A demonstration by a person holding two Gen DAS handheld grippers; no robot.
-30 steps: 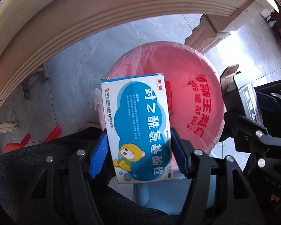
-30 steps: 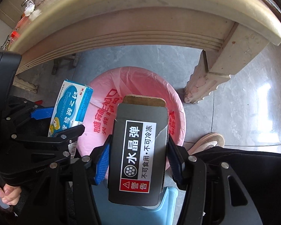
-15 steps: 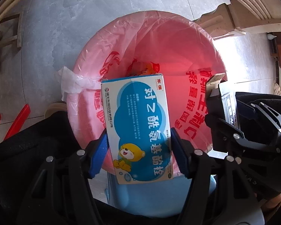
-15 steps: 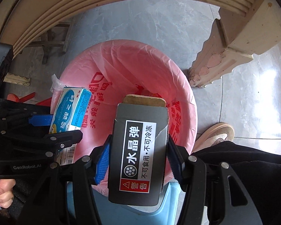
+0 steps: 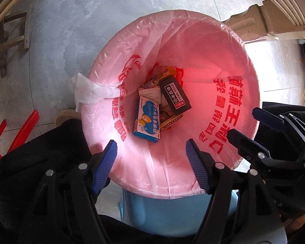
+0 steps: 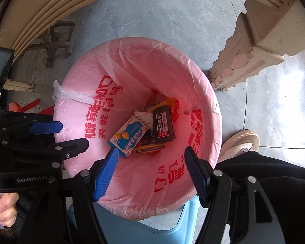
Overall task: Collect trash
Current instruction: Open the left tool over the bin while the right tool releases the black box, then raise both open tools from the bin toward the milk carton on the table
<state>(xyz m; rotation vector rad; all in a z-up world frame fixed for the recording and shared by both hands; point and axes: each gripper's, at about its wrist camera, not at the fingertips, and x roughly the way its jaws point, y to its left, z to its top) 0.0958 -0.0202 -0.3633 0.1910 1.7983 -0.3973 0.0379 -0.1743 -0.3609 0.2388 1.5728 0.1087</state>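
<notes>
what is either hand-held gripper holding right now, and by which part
Nothing. Left hand-held gripper and right hand-held gripper are open; blue box and black box lie in the bin.

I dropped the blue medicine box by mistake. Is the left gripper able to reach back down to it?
Probably yes: the left gripper hangs open above the bin, and the blue medicine box lies uncovered on top of the other trash, though deep down.

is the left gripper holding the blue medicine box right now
No, the left gripper is open and empty, and the blue medicine box lies at the bottom of the pink-lined bin.
</notes>
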